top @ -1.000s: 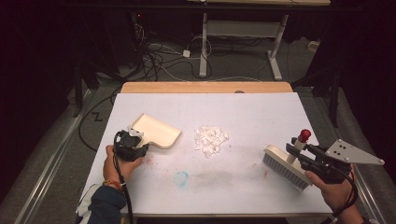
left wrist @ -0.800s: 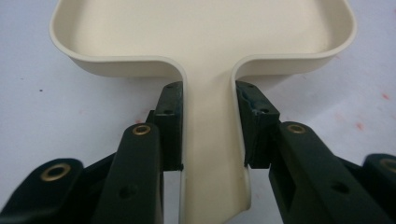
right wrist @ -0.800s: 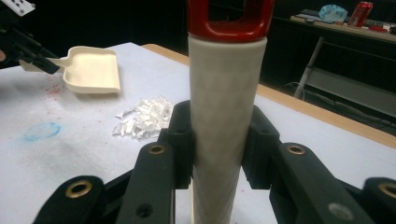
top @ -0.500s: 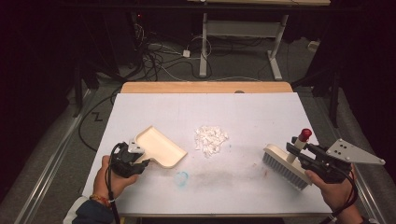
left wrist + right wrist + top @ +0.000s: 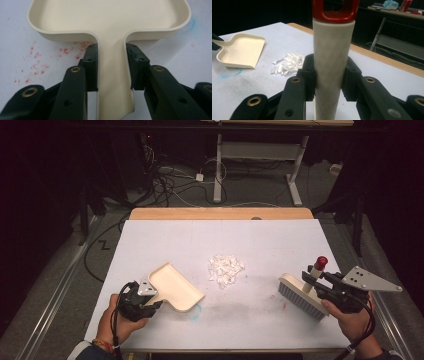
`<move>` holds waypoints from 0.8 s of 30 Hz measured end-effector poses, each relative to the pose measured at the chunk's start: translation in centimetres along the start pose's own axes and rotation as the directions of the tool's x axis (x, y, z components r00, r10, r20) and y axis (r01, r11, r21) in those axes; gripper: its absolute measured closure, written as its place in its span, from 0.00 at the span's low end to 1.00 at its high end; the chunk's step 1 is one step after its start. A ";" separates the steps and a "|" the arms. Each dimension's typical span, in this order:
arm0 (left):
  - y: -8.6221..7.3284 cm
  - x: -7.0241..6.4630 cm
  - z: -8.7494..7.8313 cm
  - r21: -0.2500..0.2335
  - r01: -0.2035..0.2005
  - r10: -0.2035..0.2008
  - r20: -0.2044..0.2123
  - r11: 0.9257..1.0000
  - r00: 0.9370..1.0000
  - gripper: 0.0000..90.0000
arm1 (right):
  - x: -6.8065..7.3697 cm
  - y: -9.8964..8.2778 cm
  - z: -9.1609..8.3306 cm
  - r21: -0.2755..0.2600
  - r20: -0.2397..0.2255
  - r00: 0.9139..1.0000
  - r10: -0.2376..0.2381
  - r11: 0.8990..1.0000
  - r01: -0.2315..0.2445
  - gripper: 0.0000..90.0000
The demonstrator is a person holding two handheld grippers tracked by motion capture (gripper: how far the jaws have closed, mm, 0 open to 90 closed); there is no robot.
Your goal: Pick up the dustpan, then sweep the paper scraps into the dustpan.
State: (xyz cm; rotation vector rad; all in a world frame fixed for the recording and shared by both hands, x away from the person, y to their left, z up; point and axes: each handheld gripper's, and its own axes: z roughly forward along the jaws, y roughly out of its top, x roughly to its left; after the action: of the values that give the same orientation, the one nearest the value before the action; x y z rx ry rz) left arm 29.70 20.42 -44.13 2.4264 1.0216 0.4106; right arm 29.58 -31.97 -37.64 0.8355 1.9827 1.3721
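Note:
A cream dustpan (image 5: 174, 287) lies on the white table (image 5: 220, 245) at front left, its open lip turned toward a small pile of white paper scraps (image 5: 226, 269). My left gripper (image 5: 145, 301) is shut on the dustpan's handle (image 5: 112, 75), which the pads squeeze from both sides. At front right, my right gripper (image 5: 316, 285) is shut on the cream handle (image 5: 332, 62) of a hand brush (image 5: 302, 295) with a red cap (image 5: 320, 262); its bristle head rests on the table. The scraps (image 5: 288, 63) and the dustpan (image 5: 239, 50) lie beyond the brush handle in the right gripper view.
Red specks (image 5: 37, 62) and a blue mark (image 5: 199, 309) stain the table near the dustpan. A wooden strip (image 5: 220, 213) runs along the table's far edge. Cables (image 5: 170, 180) and desk legs (image 5: 218, 165) stand on the floor behind.
My left gripper has carried the dustpan toward the table's front and a little to the right, turning its lip toward the scraps. The right gripper and brush have stayed put.

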 end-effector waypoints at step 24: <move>-0.1 -0.1 0.0 0.009 -0.003 0.003 0.036 1.000 0.999 0.71 | -0.3 1.9 3.0 -0.046 0.010 1.000 -0.005 0.999 0.005 0.77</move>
State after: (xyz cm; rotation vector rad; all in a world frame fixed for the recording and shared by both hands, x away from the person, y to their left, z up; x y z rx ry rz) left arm 29.55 20.41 -44.24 2.4352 1.0068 0.3627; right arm 32.36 -29.96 -36.65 0.8144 1.9373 1.4020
